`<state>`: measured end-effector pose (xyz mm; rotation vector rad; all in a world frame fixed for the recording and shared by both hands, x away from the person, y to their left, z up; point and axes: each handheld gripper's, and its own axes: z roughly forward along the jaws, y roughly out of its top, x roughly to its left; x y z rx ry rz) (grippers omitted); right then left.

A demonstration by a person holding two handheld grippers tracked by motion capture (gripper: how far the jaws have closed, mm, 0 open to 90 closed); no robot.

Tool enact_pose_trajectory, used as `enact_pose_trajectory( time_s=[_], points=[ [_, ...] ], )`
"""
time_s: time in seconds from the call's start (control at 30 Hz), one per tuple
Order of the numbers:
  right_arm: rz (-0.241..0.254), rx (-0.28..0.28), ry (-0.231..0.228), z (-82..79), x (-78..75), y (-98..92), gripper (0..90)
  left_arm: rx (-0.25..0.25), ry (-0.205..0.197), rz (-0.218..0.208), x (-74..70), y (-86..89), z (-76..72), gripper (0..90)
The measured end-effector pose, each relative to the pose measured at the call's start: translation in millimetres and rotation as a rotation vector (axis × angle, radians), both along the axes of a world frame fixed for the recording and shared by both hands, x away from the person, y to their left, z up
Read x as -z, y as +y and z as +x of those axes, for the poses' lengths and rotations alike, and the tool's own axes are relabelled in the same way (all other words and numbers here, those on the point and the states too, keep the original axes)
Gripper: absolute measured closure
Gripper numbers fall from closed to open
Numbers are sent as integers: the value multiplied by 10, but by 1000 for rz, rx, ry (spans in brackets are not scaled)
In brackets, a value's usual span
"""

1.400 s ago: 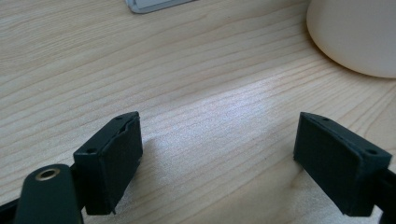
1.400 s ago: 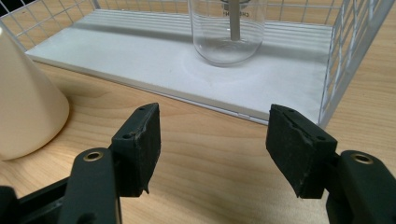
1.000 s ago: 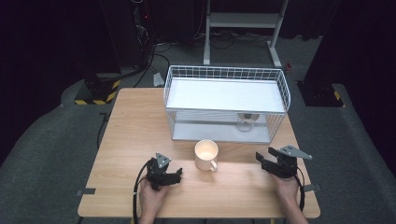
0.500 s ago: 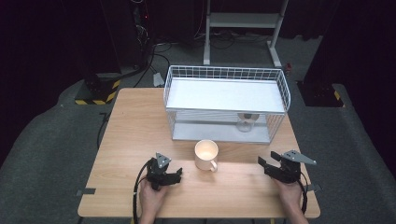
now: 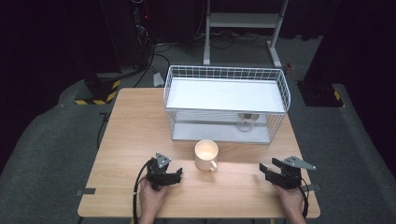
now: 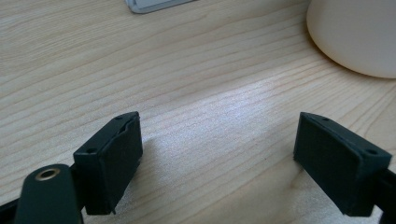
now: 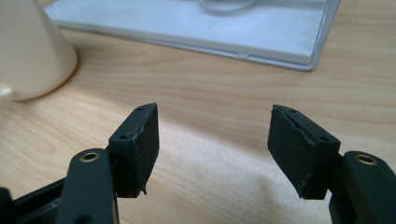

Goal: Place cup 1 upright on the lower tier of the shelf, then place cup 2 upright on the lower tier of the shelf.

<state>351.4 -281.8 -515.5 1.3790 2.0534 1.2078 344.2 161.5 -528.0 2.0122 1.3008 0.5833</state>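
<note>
At the near edge of the wooden table [image 5: 126,140], the left gripper [image 5: 172,177] rests low with its jaws spread wide and nothing between them, and the right gripper [image 5: 271,171], well apart from it at the other side, also has parted jaws with only bare wood in the gap, having just been opening. The cream mug [image 5: 206,154] stands upright between the two grippers, slightly farther in, touching neither. Beyond it sits the white wire rack [image 5: 226,74], with a glass [image 5: 245,122] on its lower shelf.

wooden table [image 5: 130,126], white wire rack [image 5: 226,95] at its far edge, a glass [image 5: 245,122] upright on the rack's lower shelf. grey floor, white stand frame [image 5: 243,21] behind.
</note>
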Motion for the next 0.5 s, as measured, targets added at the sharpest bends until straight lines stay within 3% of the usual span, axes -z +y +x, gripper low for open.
enact_pose_trajectory(
  time_s=[0.33,0.4,0.5],
  points=[
    [-116,-45,60,29,59,118,329,-1,2,-2,-1,-1,-1,158],
    [-135,-58,93,56,69,142,312,-1,2,-1,0,0,1,158],
    [-182,-64,83,63,74,174,307,-6,0,-7,2,-2,2,157]
  ],
)
